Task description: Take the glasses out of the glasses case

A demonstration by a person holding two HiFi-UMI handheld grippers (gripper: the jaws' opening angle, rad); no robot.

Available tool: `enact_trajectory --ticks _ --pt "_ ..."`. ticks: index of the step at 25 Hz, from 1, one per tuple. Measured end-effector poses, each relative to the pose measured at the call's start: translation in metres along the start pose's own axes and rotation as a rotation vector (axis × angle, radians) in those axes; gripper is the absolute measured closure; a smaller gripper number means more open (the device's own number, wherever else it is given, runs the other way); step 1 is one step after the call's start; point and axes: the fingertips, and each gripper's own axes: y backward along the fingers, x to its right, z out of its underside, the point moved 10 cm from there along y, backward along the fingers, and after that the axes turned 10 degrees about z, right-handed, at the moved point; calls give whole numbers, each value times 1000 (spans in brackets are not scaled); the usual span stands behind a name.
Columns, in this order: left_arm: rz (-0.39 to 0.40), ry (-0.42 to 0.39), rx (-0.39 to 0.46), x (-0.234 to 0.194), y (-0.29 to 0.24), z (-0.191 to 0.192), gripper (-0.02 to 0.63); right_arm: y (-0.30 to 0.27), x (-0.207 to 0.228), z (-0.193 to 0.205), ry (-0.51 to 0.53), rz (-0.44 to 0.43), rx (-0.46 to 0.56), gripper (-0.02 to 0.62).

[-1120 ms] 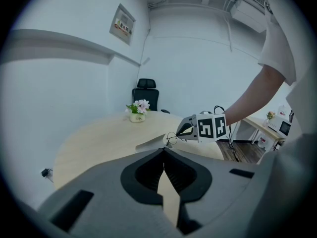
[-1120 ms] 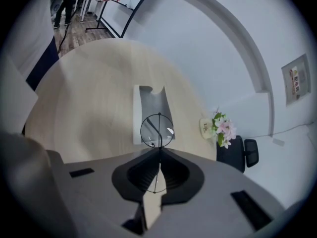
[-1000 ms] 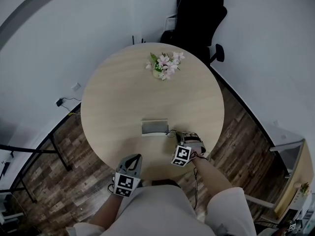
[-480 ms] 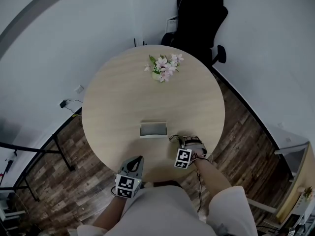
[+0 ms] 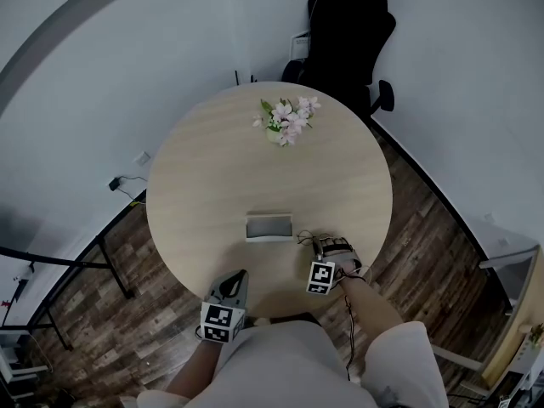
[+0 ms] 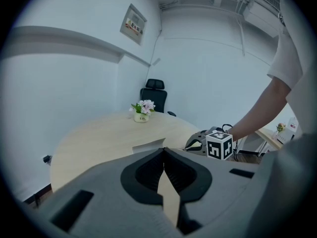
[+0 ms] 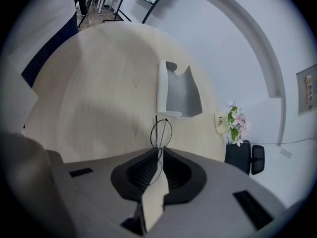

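In the head view we saw the round worktop (image 5: 212, 185) with the glasses case (image 5: 269, 226) lying open on its near half. The potted flowers (image 5: 286, 119) stood well beyond the case, and a black office chair (image 5: 348, 32) stood further off, past the far rim. The right gripper (image 5: 316, 243) hung just to the right of the case, with the thin dark glasses (image 5: 303, 237) between it and the case. The left gripper (image 5: 239, 274) sat on the near side of the case, over the worktop's edge and apart from it. In the left gripper view its jaws were pressed together with nothing between them, aimed roughly toward the case. In the right gripper view the jaws were clamped tight on the wire frame of the glasses. One round lens ring stuck out ahead of the tips toward the case, which gaped grey and empty just beyond. We judged the glasses already out of the case and the step in hand to be setting them down beside it. Whether they touched the worktop we could not tell. The next move would call for resting the frame flat, then parting the jaws gently so the thin wire neither bends nor drags.
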Motion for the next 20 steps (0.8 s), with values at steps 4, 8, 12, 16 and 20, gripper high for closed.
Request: enact_trajectory --ticks 4,8,12,16,20 --pt "-2 -13 5 -5 5 0 598 12 6 -1 -30 44 1 577" --pt "-4 -25 11 -9 11 1 598 29 14 -10 -83 78 31 578" --pt "1 -36 28 -11 19 3 598 56 24 -21 -253 81 43 581" --pt "5 -38 43 -21 32 3 598 84 43 -41 -533 114 63 581" --pt "-5 -47 60 -30 45 -8 598 113 62 -60 -862 116 113 581"
